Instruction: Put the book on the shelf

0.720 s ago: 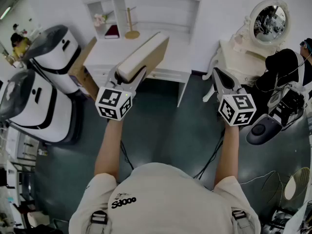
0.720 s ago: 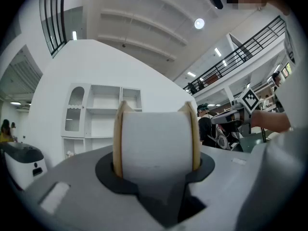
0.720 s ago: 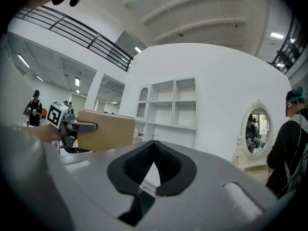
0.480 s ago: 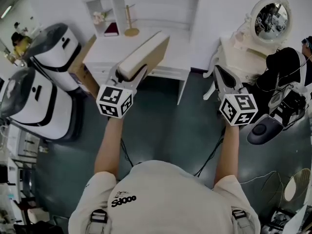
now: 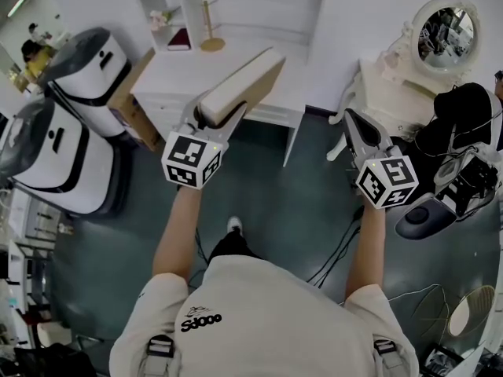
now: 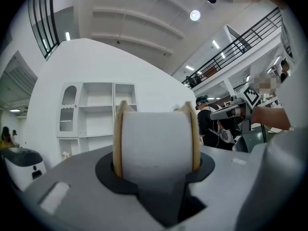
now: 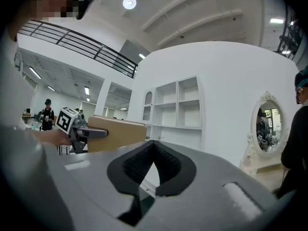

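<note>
A thick book [image 5: 240, 85] with tan covers and white page edges is clamped at one end in my left gripper [image 5: 211, 122], which is shut on it; the book points up and away over the white desk [image 5: 177, 73]. In the left gripper view the book's page edge [image 6: 156, 138] fills the gap between the jaws of the left gripper [image 6: 156, 173]. The white shelf unit [image 5: 236, 6] stands on the desk against the wall, beyond the book. My right gripper [image 5: 353, 126] is held to the right over the floor, shut and empty; its jaws meet in the right gripper [image 7: 154, 146] view.
A red book [image 5: 180, 40] and a gold stand [image 5: 211, 34] sit in the shelf's lower bay. Two white-and-black machines [image 5: 63, 132] and a cardboard box [image 5: 130, 104] stand left of the desk. A white vanity with an oval mirror [image 5: 444, 34] and black gear [image 5: 464, 132] are at the right.
The person has stepped toward the desk, a foot now showing below. Both grippers and the held book sit slightly closer to the desk and shelf; both grips are unchanged.
</note>
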The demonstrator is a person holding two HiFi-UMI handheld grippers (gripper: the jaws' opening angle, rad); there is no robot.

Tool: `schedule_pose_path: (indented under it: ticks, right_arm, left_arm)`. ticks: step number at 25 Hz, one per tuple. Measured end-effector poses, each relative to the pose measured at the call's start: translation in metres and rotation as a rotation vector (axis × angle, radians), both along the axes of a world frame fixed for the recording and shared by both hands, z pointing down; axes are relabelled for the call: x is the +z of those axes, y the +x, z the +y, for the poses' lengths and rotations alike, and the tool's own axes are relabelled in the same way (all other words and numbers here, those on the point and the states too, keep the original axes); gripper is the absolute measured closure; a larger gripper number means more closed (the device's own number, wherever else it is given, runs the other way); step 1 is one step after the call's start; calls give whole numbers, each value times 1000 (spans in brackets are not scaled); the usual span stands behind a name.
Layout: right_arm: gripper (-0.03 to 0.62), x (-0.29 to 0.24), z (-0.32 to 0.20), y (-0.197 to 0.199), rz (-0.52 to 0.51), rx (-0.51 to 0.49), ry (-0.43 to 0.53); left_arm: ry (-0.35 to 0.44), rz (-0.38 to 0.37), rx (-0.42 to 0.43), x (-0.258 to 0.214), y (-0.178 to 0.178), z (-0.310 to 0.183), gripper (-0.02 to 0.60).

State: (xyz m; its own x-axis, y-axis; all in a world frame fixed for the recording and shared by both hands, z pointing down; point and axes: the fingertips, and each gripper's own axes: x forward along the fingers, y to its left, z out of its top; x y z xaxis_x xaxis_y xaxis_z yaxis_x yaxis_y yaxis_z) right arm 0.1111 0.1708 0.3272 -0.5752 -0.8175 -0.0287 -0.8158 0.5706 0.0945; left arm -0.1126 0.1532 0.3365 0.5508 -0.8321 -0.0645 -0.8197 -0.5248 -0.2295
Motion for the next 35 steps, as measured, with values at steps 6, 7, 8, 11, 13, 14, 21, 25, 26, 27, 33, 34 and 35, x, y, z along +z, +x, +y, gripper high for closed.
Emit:
schedule_pose_path:
  ticks: [6, 7, 8, 11, 13, 14, 21, 25, 26, 27, 33, 34, 35]
  right_arm:
    - [594, 12, -51, 9, -9, 10, -24]
    - [594, 13, -62, 10, -8, 14, -24]
    - [594, 14, -75, 9, -7, 18, -21]
    - [594, 12, -116, 4, -8, 30, -17]
    - [594, 9, -145, 0, -9, 33, -21]
    - [594, 6, -160, -1, -7, 34, -22]
    - [594, -15, -253, -14, -21, 32, -34]
    - [594, -21, -292, -19, -13, 49, -30]
    - [594, -22, -302, -20, -14, 55, -26]
    - [592, -23, -311, -20, -13, 61, -23]
    - [592, -28, -354, -10, -11, 119, -35]
    - [592, -29, -359, -7, -15, 128, -36]
    - [592, -29, -365, -3, -16, 136, -37]
  left_arm:
    - [-10, 5, -3, 13, 7, -53, 342]
    - [-10, 6, 3, 15, 7, -65, 342]
    - [-10, 7, 7, 16, 7, -79, 342]
    - [-12, 16, 15, 18, 2, -125, 342]
    - [-15, 24, 19, 15, 0, -156, 342]
    - [-14, 26, 23, 12, -1, -171, 342]
    - [-8, 28, 48, -7, -7, -267, 342]
    - [4, 23, 70, -16, -9, -311, 342]
    - [7, 23, 74, -18, -10, -322, 342]
    - [10, 22, 79, -19, -10, -332, 342]
    - [33, 7, 112, -34, -2, -382, 342]
    - [37, 1, 116, -36, 1, -389, 342]
    - [40, -6, 120, -38, 4, -395, 342]
